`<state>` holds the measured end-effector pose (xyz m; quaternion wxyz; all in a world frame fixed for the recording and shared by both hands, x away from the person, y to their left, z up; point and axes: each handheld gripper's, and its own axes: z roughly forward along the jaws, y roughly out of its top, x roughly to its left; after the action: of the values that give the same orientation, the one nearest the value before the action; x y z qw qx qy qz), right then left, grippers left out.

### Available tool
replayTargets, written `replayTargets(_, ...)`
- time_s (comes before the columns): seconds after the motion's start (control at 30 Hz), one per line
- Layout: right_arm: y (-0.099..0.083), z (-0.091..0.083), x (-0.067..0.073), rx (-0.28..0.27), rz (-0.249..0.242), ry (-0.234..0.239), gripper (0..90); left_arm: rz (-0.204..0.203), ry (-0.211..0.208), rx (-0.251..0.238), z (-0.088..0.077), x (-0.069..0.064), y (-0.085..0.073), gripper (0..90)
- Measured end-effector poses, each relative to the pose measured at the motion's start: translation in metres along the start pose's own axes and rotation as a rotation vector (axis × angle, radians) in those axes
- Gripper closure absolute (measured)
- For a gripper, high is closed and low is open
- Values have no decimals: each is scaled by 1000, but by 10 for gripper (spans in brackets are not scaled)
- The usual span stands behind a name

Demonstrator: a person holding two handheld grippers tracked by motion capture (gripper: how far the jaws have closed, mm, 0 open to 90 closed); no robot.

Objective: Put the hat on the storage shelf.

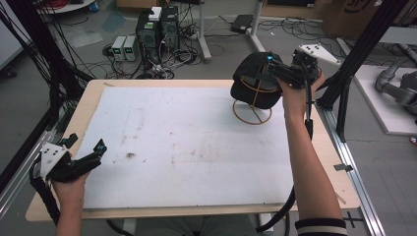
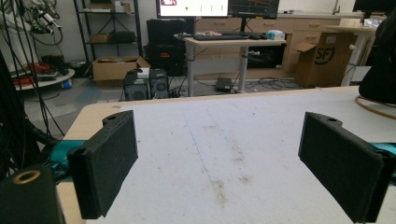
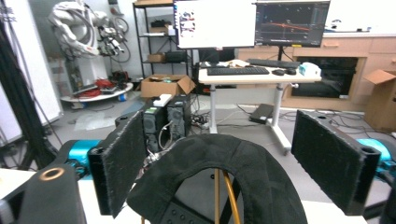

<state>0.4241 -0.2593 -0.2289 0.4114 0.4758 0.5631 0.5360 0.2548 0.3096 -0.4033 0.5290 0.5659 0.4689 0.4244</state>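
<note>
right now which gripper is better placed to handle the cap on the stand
Right. The right gripper is at the cap on its wire stand, open, with the cap between its pads but not pressed. The left gripper sits open at the table's near left corner, far from the cap.

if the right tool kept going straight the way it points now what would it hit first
Most likely the black fabric cap on its thin brass-coloured wire stand. The right tool has its jaws open, with the cap's rim just ahead between them. Depth is unclear, so the pads may already be beside it.
</note>
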Motion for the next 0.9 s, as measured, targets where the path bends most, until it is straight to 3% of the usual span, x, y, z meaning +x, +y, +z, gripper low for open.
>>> replayTargets(0.07, 3, -10, 1, -24, -5, 33, 177, 0, -1, 0, 0, 0, 0, 120)
replayTargets(0.27, -1, -26, 3, -53, -19, 65, 178, 2, -4, -1, 0, -2, 0, 120)
replayTargets(0.57, -30, -58, -3, -55, -20, 83, 177, 2, -6, -2, 0, -2, 1, 120)
replayTargets(0.7, -50, -78, -10, -46, -14, 84, 177, 1, -7, -4, 1, -3, 1, 120)
replayTargets(0.9, -71, -95, -17, -33, -18, 74, 170, 5, -12, -4, 1, -4, 1, 120)
